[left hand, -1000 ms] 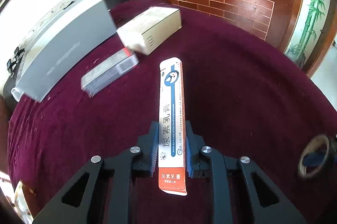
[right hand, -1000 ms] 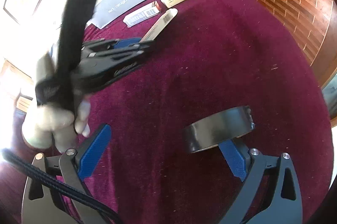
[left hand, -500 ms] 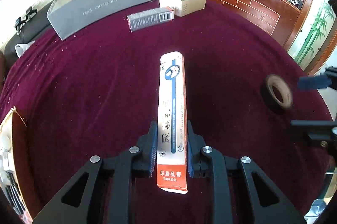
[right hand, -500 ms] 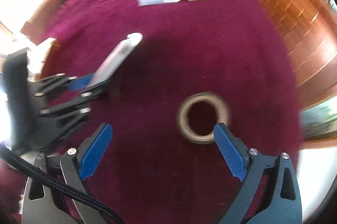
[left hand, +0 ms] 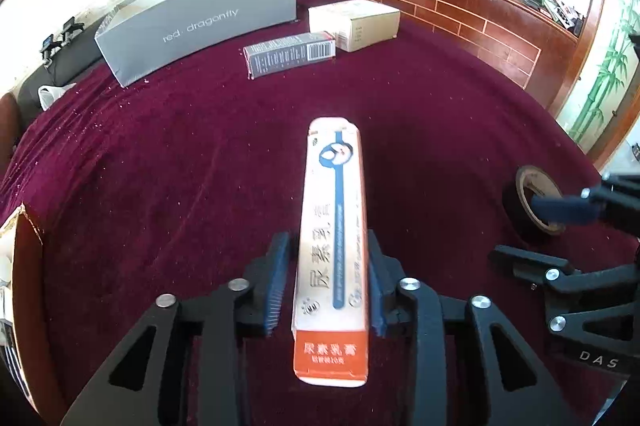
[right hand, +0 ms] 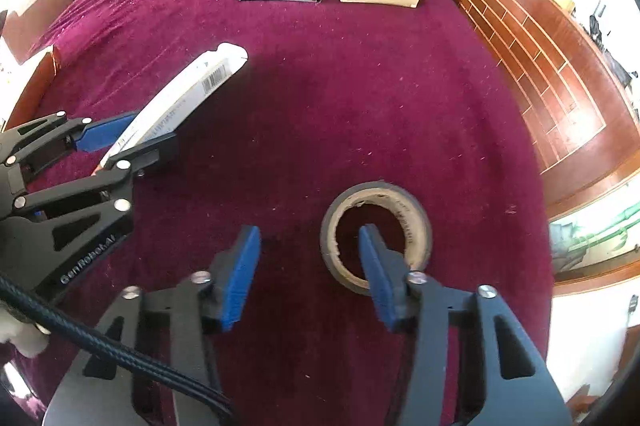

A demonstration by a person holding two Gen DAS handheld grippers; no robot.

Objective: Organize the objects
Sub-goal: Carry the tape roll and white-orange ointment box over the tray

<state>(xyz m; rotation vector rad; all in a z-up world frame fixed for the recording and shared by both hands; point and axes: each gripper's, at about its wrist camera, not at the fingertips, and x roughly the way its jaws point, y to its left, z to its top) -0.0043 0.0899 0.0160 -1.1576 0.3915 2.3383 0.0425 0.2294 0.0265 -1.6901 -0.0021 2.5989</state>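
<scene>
Blue-padded right gripper (right hand: pixel 308 276) angled down — jaws closing astride tape roll (right hand: pixel 412 222) wall.

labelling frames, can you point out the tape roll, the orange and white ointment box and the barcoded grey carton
tape roll (right hand: pixel 416 222): right wrist view, right side of its ring
orange and white ointment box (left hand: pixel 334 226): left wrist view, middle of its top face
barcoded grey carton (left hand: pixel 280 57): left wrist view, printed side panel

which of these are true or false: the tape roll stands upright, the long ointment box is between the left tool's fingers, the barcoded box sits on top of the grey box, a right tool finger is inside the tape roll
1. The tape roll stands upright. False: it lies flat on the red cloth.
2. The ointment box is between the left tool fingers. True.
3. The barcoded box sits on the grey box. False: it lies on the cloth before it.
4. A right tool finger is inside the roll. True.
</scene>
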